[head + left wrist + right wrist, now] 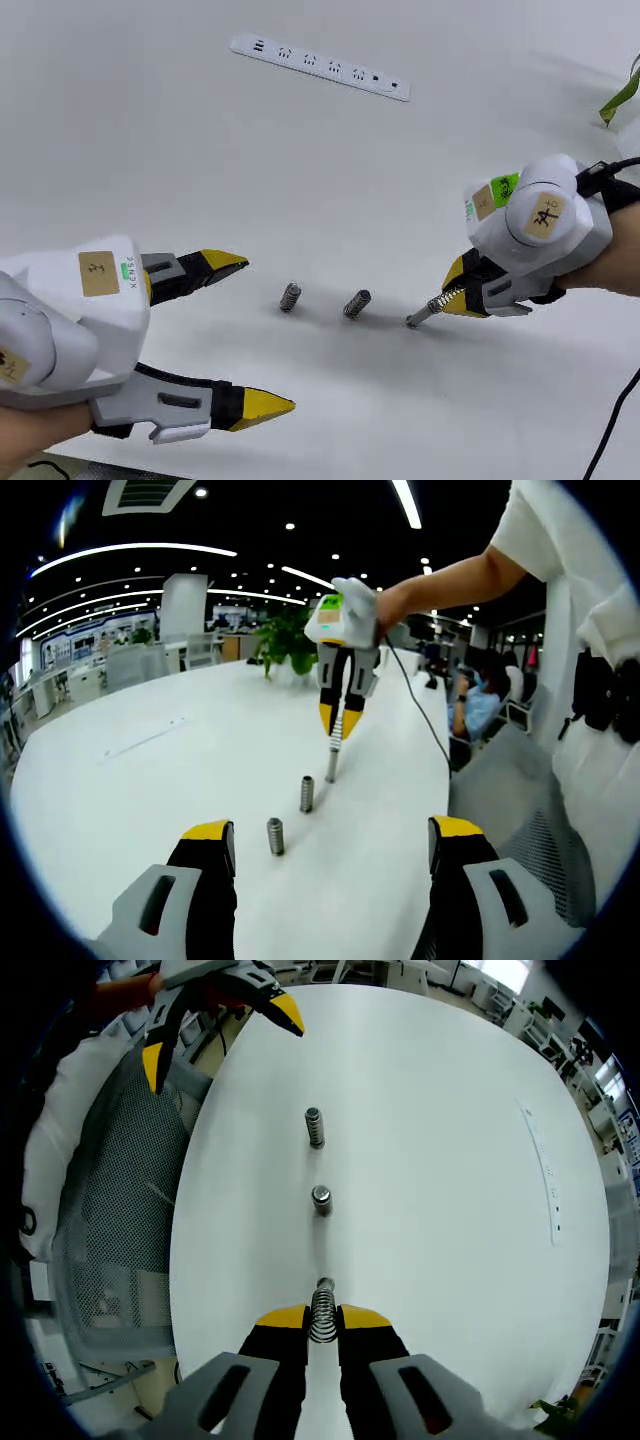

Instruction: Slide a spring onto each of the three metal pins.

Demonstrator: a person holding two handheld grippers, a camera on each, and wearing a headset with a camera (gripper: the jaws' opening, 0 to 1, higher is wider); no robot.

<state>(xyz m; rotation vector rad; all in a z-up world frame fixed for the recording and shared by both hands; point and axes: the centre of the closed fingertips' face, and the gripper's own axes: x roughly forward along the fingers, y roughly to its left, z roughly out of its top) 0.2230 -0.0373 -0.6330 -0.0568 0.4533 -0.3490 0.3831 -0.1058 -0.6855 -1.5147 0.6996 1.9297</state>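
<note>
Jaws clenched on the spring (447,298)

At 4 o'clock in the head view, the right gripper (455,295) pinches that spring, which is coiled round a tilted pin (420,318) whose tip touches the table (150,150). Near 6 o'clock stand the first sprung pin (290,296) and the second sprung pin (357,303). At 8 o'clock, the left gripper (262,335) gapes wide, empty.

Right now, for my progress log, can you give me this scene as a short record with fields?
left gripper: jaws wide open, nothing held
right gripper: jaws shut on spring around held pin
middle pin: upright on table, spring on it
end pin: upright on table, spring on it
power strip: far side of table
</note>
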